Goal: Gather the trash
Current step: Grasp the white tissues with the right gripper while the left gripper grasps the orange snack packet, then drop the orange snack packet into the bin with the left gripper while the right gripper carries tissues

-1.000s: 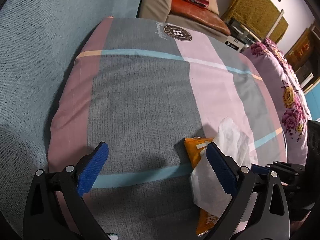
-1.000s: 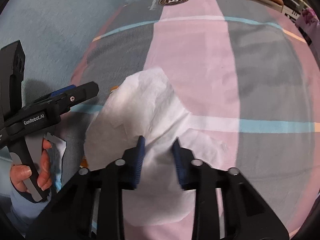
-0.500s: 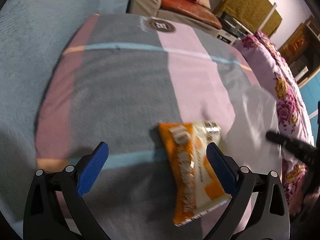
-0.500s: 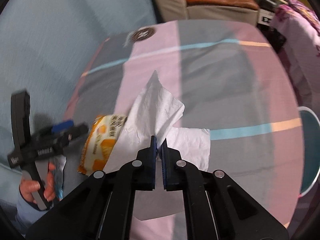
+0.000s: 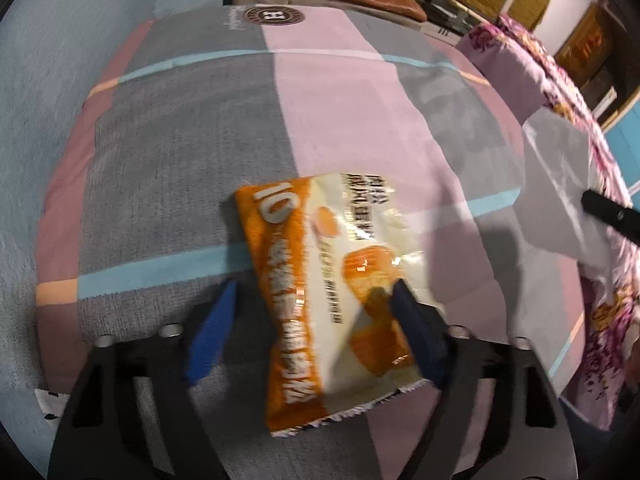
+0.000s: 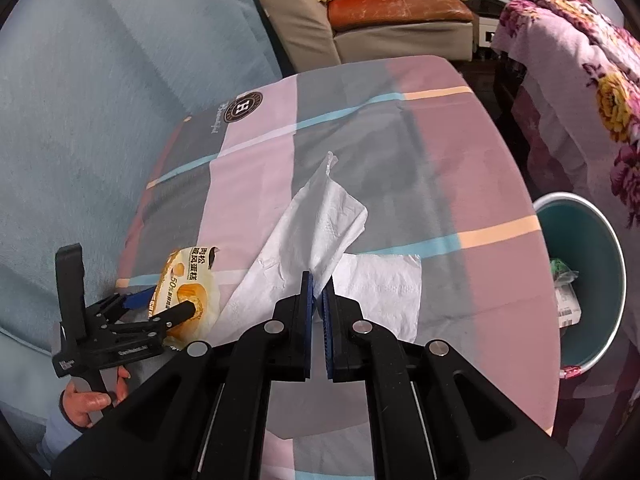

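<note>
An orange and white snack wrapper (image 5: 332, 248) lies on the striped cushion (image 5: 200, 128). My left gripper (image 5: 312, 300) is open, its blue fingers on either side of the wrapper's near end. The wrapper also shows in the right wrist view (image 6: 188, 284), with the left gripper (image 6: 160, 308) around it. My right gripper (image 6: 316, 284) is shut on a white tissue (image 6: 320, 224) and holds it lifted above the cushion (image 6: 440, 168). In the left wrist view the tissue (image 5: 560, 184) is a blur at the right.
A teal bin (image 6: 588, 280) with some trash in it stands right of the cushion. A floral blanket (image 6: 580, 60) hangs beyond it. A blue sofa back (image 6: 80, 100) is on the left, a beige and orange seat (image 6: 380, 12) behind.
My right gripper closed on the tissue and lifted it off the wrapper, toward the right. My left gripper moved forward over the uncovered wrapper and its fingers narrowed around it.
</note>
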A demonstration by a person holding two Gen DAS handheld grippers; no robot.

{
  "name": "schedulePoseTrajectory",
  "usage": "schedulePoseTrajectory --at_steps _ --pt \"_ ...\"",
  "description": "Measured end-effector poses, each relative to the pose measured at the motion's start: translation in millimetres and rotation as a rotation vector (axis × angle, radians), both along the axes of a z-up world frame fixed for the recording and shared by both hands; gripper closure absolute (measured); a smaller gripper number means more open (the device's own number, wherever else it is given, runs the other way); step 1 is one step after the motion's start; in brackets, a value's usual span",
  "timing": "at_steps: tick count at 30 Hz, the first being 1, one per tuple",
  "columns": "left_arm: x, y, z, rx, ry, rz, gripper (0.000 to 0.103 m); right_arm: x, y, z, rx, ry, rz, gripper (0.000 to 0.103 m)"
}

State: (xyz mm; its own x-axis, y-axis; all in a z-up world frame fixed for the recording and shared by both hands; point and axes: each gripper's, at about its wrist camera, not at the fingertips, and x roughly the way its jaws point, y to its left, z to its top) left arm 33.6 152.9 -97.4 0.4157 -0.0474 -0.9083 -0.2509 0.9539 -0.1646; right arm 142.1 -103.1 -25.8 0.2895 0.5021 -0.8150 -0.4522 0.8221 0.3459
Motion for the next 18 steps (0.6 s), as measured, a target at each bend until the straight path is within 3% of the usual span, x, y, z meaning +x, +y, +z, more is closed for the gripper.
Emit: schedulePoseTrajectory --at_steps 1,4,10,18 --pt "1.3 -5.6 1.1 0.015 0.002 -0.01 0.053 0.2 -4.6 0.3 0.007 -0.001 -0.006 0.098" --pt "3.3 -16.9 5.9 0.034 -0.008 -0.015 0.066 1.2 -16.7 0.9 0.023 -0.003 -0.022 0.098" --pt "13.9 -42.6 30.7 0.084 -0.066 -0.031 0.079 2.8 -49.3 3.8 0.054 -0.019 -0.071 0.098" --pt "40.6 -91.6 54.1 0.114 -0.106 -0.117 0.082 7.8 -105.9 11.1 0.099 -0.049 -0.157 0.098"
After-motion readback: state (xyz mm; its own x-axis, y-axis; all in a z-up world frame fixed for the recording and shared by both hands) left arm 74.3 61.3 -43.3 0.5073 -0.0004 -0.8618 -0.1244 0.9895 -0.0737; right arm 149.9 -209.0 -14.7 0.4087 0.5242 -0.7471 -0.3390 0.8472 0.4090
